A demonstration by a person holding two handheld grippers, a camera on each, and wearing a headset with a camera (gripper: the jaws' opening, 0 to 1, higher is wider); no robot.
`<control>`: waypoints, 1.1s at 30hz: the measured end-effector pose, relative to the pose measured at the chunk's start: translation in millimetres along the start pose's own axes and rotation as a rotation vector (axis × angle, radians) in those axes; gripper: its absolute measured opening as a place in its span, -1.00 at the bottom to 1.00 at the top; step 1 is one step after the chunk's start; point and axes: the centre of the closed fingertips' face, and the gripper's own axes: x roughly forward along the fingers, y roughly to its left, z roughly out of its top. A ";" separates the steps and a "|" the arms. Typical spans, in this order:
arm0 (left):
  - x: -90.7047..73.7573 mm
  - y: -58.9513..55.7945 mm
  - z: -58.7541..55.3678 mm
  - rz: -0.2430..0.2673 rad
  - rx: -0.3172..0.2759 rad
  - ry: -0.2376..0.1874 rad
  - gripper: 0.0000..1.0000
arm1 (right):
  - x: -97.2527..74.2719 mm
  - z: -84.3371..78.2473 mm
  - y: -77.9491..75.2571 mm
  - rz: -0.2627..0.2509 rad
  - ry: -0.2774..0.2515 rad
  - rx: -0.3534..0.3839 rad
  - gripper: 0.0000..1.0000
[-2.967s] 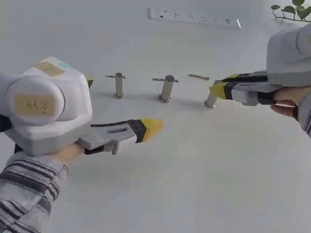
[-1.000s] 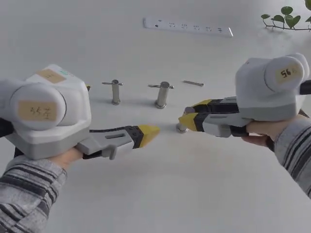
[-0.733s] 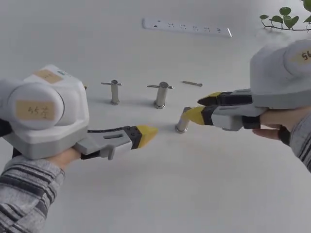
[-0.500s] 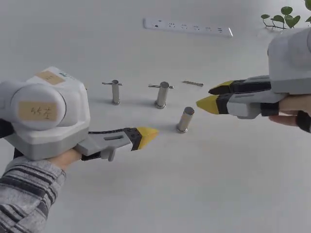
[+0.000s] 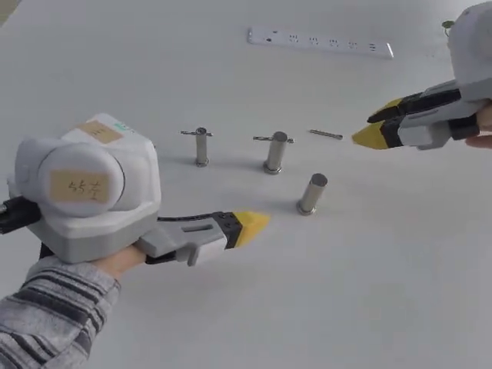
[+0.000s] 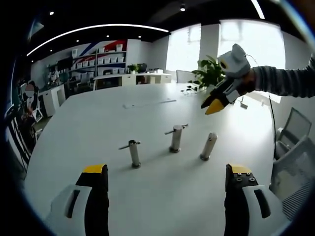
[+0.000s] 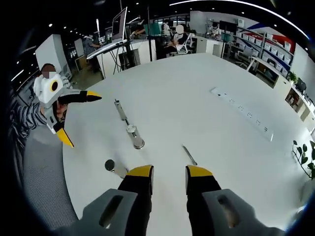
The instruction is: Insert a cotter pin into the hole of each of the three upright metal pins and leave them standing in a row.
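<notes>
White table, broad, matte. Left gripper held low over the near side, striped sleeve behind it; in the left gripper view its jaws stand wide apart, nothing between them. Right gripper raised at the far right, jaws parted by a narrow gap, holding nothing. Power strip along the far edge.

Three metal pins stand mid-table. The left pin and middle pin are side by side, each with a cotter pin crosswise through its top. The third pin has no cotter pin and sits nearer the person, out of line with the others. The loose cotter pin lies flat beyond it, just left of the right gripper's tips.
</notes>
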 end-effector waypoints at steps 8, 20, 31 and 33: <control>-4.1 5.1 -2.1 0.020 0.001 0.005 0.97 | 27.7 -13.0 -13.8 0.048 0.085 0.011 -0.60; -7.0 3.7 -6.9 0.021 -0.012 0.008 0.95 | 54.7 -21.0 -29.1 0.046 0.161 -0.049 -0.76; -6.4 6.5 -7.3 0.015 -0.019 0.007 0.91 | 61.9 -28.2 -34.5 0.046 0.224 -0.153 -0.91; -6.2 6.5 -7.3 0.015 -0.018 0.008 0.91 | 62.5 -28.2 -33.7 0.050 0.234 -0.170 -0.94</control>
